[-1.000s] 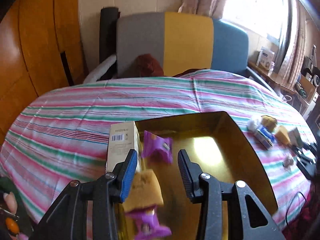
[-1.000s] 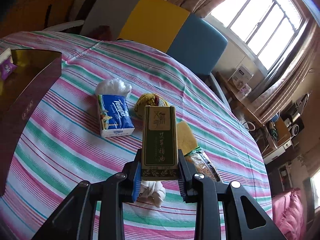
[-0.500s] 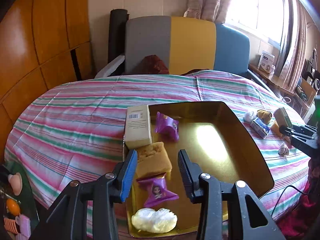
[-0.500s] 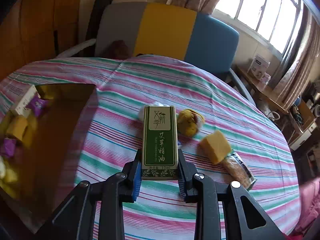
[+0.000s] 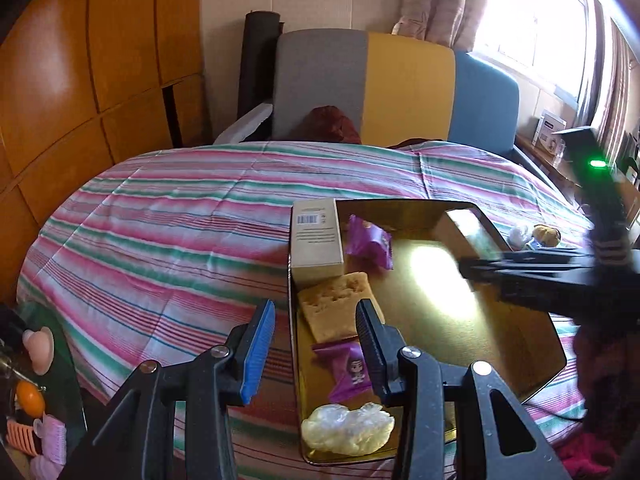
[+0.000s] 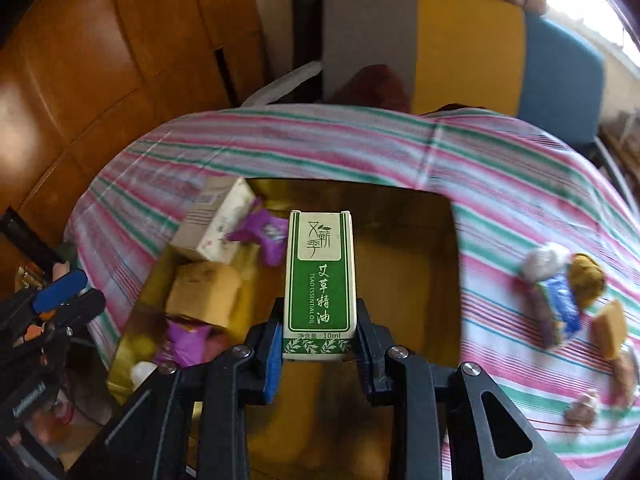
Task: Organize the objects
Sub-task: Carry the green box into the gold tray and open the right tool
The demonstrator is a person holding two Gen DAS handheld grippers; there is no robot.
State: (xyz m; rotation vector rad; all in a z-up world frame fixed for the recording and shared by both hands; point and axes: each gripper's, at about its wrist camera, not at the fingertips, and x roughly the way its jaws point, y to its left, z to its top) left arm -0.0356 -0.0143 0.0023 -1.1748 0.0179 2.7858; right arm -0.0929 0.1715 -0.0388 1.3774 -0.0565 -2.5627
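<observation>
Gold tray (image 6: 440, 240) near the desk's front edge holds five items along its left wall. Right gripper (image 6: 318, 356) clenches the green essential-oil box (image 6: 319, 280) above it; left gripper (image 5: 316, 344) hangs released; several items (image 6: 568, 292) remain rightward.

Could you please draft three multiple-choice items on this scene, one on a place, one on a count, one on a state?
1. Where does the beige cardboard box lie?
A. in the gold tray's far left corner
B. on the striped cloth
C. on the chair

2. How many purple candy wrappers lie in the shiny gold rectangular tray?
A. none
B. two
C. five

3. What is the right gripper doing?
A. standing open and empty
B. clamping the green-and-white essential oil box
C. gripping a sponge

Answers: 1 A, it rests against the tray's corner wall; 2 B, one wrapper far, one near; 3 B, both pads press the box's sides.
</observation>
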